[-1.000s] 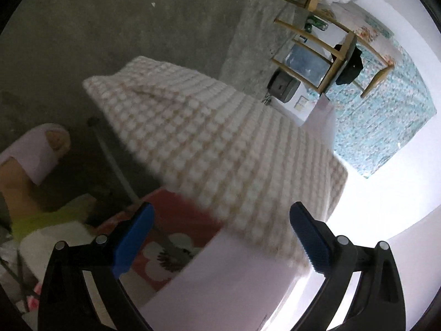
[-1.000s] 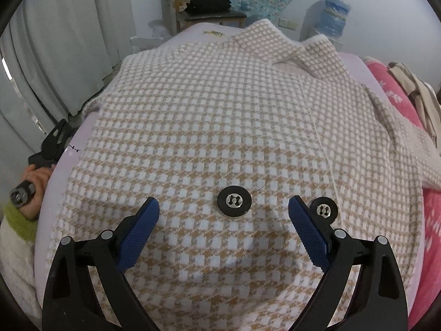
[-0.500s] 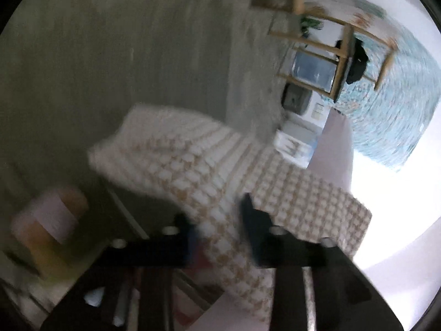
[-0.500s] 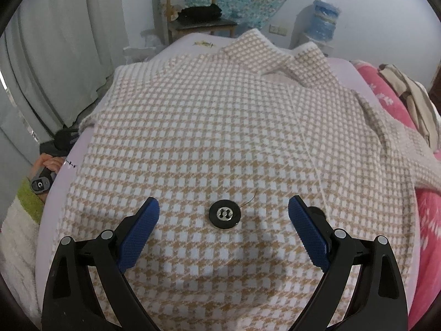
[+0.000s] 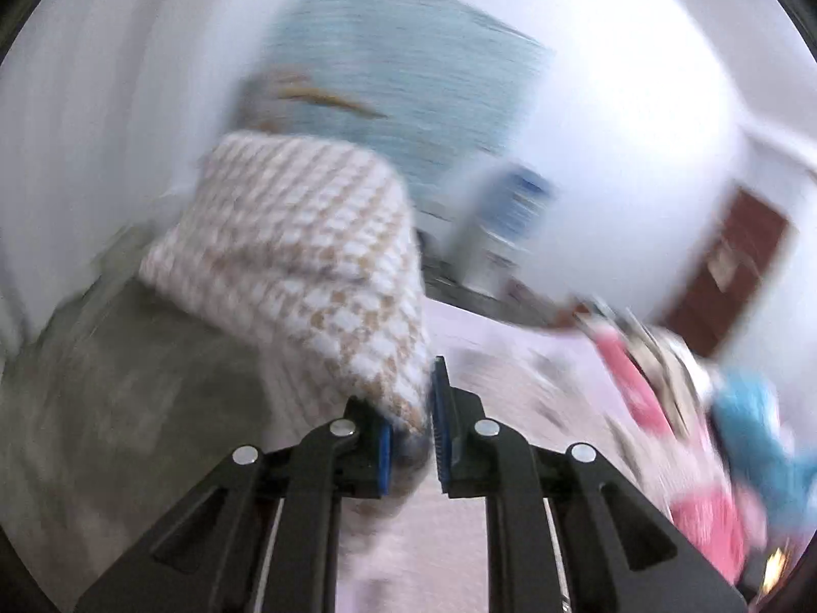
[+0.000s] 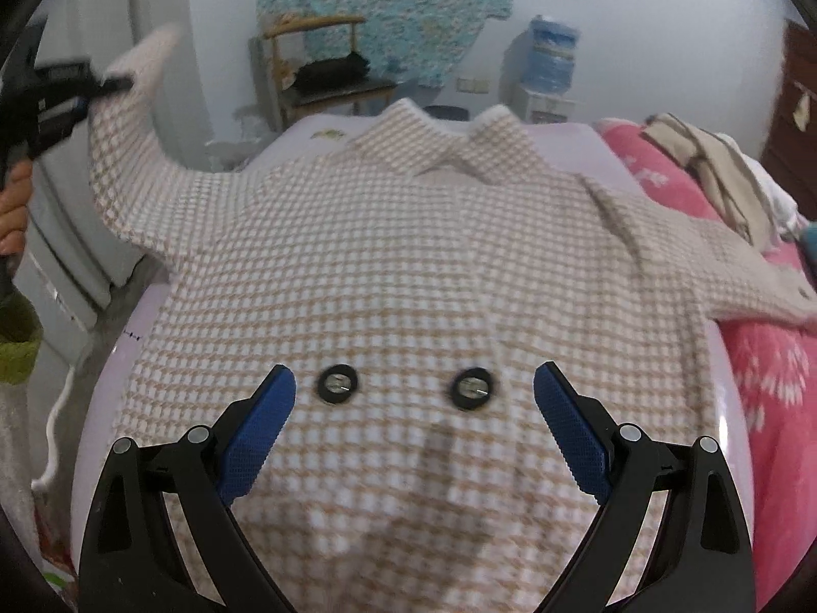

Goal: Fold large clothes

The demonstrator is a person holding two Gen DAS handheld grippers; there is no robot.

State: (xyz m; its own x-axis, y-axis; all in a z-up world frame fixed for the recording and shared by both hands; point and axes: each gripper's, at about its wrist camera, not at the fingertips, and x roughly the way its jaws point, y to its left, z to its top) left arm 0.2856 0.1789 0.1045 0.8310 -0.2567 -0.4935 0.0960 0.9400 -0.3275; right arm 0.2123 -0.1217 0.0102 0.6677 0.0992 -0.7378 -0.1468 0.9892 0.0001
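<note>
Lavender bed (image 6: 572,135) under checked jacket (image 6: 408,265); left hand-held gripper (image 5: 411,439) pinches sleeve (image 5: 306,276); right hand-held gripper (image 6: 413,434) wide open, empty.

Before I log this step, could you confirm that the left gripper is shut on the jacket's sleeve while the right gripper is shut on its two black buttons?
Not quite. The right gripper is open above the jacket, its fingers either side of the two black buttons, as the right wrist view shows. The left gripper is indeed shut on the sleeve.
</note>
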